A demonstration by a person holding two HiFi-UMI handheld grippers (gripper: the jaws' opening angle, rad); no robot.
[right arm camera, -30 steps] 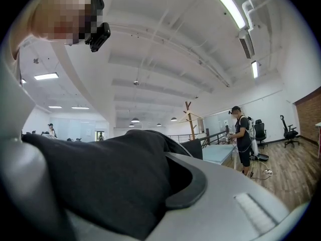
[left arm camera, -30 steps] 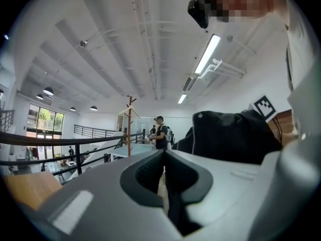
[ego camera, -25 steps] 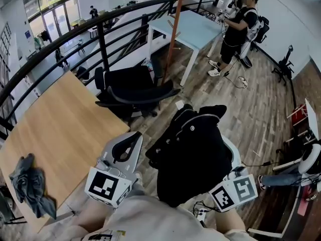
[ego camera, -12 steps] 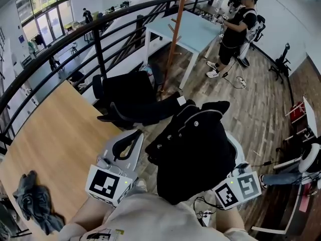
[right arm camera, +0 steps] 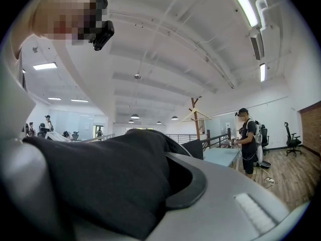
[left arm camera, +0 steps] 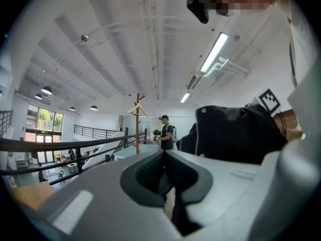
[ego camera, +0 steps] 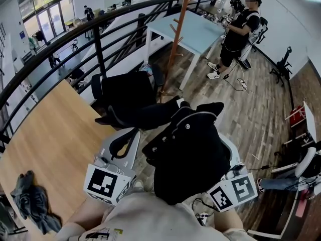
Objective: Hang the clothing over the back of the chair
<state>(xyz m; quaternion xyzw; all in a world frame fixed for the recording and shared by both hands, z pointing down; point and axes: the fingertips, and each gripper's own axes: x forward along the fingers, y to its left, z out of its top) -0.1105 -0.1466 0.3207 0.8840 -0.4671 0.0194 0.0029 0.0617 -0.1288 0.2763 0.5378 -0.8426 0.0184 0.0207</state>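
Note:
A black zip jacket hangs bunched over my right gripper, which is shut on it. In the head view the cloth hides those jaws, and only the marker cube shows. In the right gripper view the jacket covers the left jaw. My left gripper is held level beside it, shut with nothing in it, and the jacket lies to its right. The black office chair stands just ahead of both grippers, its back toward me.
A wooden table on the left carries a crumpled grey cloth. A black railing runs behind the chair. A wooden coat stand, a pale blue table and a standing person lie beyond.
Both grippers and the jacket have moved toward the chair, which now lies closer in front of them. The grip on the jacket is unchanged.

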